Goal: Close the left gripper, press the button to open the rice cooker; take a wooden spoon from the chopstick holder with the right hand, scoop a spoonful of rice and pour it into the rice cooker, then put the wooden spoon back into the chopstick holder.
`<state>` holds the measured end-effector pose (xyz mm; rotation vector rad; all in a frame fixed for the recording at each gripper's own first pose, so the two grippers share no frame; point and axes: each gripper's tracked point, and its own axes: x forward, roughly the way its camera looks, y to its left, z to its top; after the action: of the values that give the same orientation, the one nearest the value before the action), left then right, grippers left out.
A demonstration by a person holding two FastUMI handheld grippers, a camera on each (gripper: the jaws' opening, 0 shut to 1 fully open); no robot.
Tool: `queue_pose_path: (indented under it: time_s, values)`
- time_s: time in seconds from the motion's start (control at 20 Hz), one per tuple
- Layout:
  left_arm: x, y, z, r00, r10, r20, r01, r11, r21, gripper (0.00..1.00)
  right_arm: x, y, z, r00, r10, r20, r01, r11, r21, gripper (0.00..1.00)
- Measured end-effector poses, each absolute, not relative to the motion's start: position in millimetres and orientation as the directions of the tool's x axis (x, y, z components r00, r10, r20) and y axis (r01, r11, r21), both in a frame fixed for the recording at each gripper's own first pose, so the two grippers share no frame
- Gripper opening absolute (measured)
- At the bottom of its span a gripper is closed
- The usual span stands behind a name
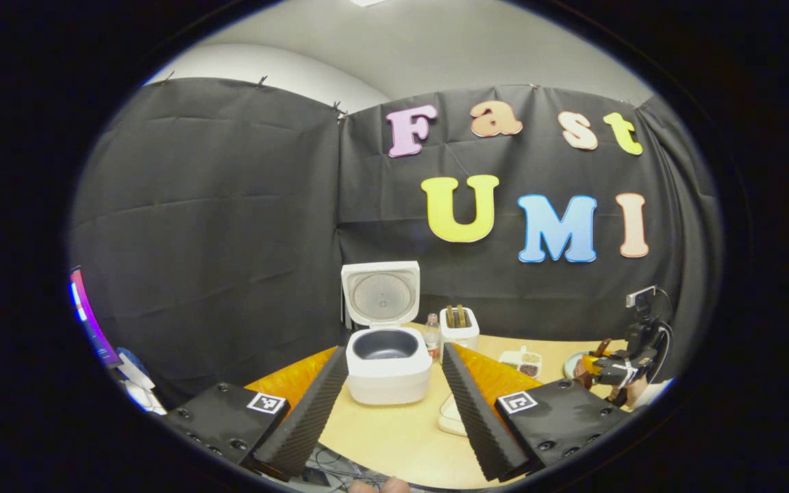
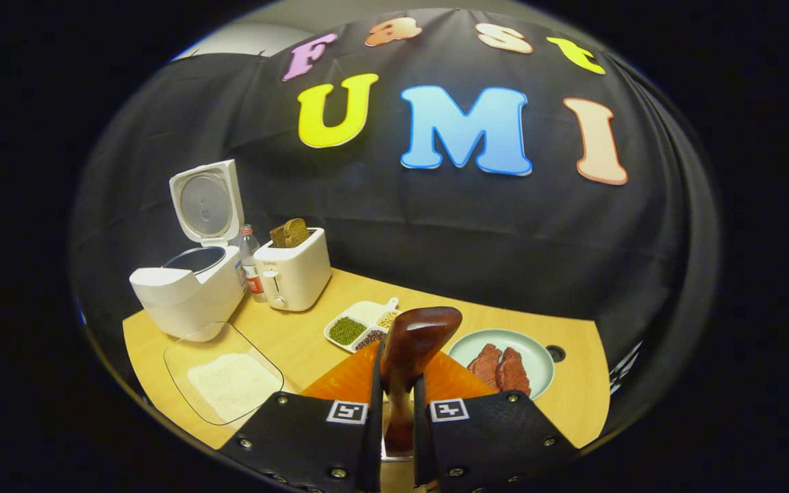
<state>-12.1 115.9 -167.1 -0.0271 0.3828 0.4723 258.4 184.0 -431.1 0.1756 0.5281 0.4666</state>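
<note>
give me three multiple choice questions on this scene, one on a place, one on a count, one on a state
1. Where does the glass tray of rice lie?
A. in front of the rice cooker
B. behind the toaster
C. on the green plate

2. How many pieces of meat are on the green plate?
A. one
B. two
C. four

3. What state is the rice cooker's lid in?
A. shut
B. taken off, lying on the table
C. open, standing upright

Answers:
1 A: the tray lies on the table just before the cooker's base.
2 B: two reddish pieces lie side by side.
3 C: the lid stands up behind the open pot.
</note>
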Motion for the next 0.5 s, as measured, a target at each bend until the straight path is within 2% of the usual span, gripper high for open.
queue_pose_path:
  time_s: [0.2,0.35,0.5]
  values:
    - [-14.5,112.1,-174.1,0.814,0.434,-0.385,-0.448,0.892,0.059,0.94,254.4,188.1,-481.1,0.672,0.507,-0.54,-0.301,0.853,0.426,0.18]
    - [-15.4,111.0,-174.9,0.815,0.43,-0.388,-0.442,0.895,0.062,0.95,253.8,175.9,-490.0,0.646,0.512,-0.567,-0.206,0.831,0.516,0.19]
    - [-10.6,107.3,-175.4,0.823,0.419,-0.384,-0.433,0.9,0.053,0.98,243.6,167.3,-497.2,0.602,0.541,-0.587,-0.125,0.79,0.6,0.25]
